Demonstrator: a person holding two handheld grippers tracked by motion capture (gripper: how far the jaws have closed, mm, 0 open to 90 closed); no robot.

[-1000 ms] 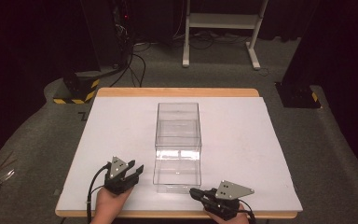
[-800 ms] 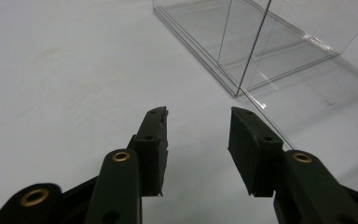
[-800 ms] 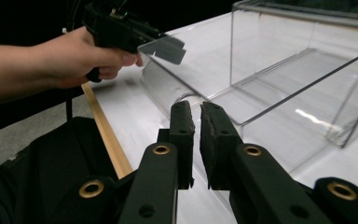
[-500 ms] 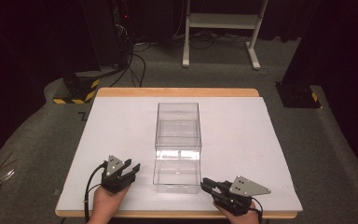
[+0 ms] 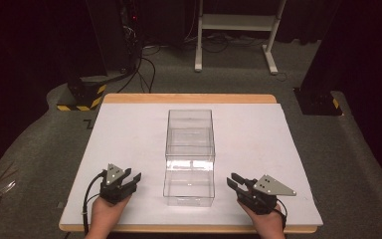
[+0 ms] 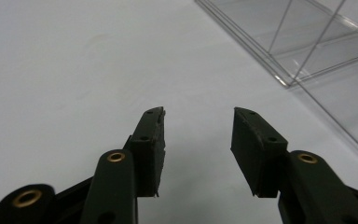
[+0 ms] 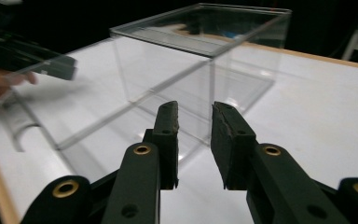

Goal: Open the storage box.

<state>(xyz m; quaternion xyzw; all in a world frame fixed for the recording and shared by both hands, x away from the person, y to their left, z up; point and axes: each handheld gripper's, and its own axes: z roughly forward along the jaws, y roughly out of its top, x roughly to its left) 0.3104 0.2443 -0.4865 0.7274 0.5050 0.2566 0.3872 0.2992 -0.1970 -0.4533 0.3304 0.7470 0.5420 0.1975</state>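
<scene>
Standing at the middle of the white tabletop [image 5: 129, 134], the clear box [image 5: 189, 157] is flanked; the left tool [image 5: 131, 180], jaws wide apart and empty, lies just beside it; the right tool [image 5: 235, 180], jaws narrowly parted, empty, points at it.

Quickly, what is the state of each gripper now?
Left gripper: open, holding nothing.
Right gripper: open, holding nothing, pointing at the clear box.
</scene>
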